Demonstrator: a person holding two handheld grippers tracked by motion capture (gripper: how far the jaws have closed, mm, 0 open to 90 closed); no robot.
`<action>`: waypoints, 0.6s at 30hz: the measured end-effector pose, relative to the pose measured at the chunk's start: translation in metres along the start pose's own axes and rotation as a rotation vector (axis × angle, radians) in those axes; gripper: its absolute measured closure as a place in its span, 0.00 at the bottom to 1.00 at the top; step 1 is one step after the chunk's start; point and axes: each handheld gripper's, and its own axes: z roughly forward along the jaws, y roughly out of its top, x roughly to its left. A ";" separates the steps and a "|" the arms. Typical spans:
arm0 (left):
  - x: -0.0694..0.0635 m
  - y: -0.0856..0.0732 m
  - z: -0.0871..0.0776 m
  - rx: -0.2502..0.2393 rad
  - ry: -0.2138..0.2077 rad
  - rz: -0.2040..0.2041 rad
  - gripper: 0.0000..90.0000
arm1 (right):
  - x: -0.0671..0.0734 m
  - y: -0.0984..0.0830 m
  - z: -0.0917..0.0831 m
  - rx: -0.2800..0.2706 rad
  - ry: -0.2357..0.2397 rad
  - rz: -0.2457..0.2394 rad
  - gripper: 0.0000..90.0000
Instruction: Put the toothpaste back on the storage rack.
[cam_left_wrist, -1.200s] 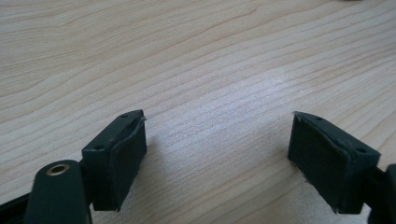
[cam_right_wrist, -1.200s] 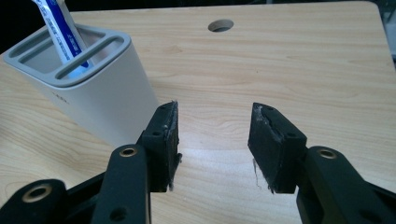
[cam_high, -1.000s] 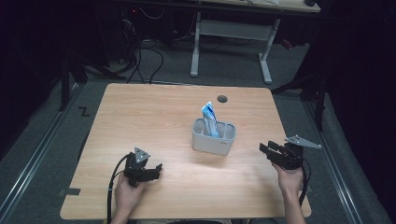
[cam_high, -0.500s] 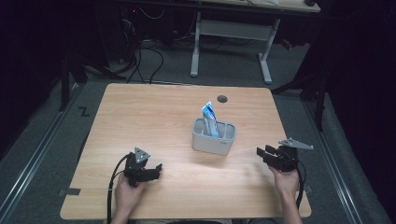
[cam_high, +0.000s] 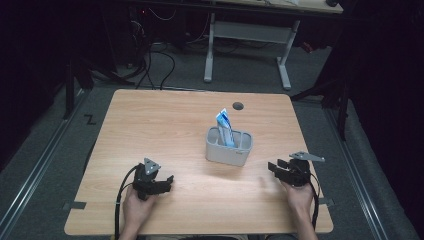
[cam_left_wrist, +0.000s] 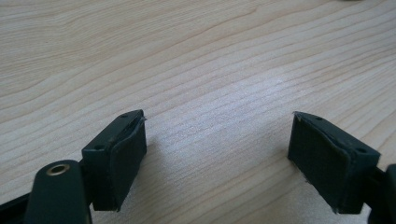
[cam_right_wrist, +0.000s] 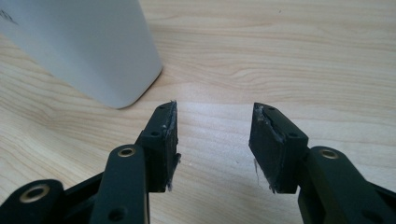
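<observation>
Grey caddy (cam_high: 229, 146) on pale wooden table (cam_high: 165, 125), dark room; both claws (cam_high: 274, 167) (cam_high: 167, 181) released.

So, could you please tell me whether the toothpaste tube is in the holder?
In: the toothpaste tube stands upright inside the grey holder, its top rising above the rim.

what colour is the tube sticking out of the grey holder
The upright tube in the grey plastic holder is blue and white, clearest in the high view.
</observation>
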 end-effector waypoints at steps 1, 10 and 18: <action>0.000 0.000 0.000 0.000 0.000 0.000 0.22 | 0.000 -0.001 0.001 0.001 0.001 0.001 0.57; 0.000 0.000 0.000 0.000 0.000 0.000 0.22 | 0.010 -0.006 0.014 0.039 0.004 -0.029 0.57; 0.000 0.000 0.000 0.000 0.000 0.000 0.22 | 0.018 -0.007 0.018 0.050 -0.016 -0.067 0.56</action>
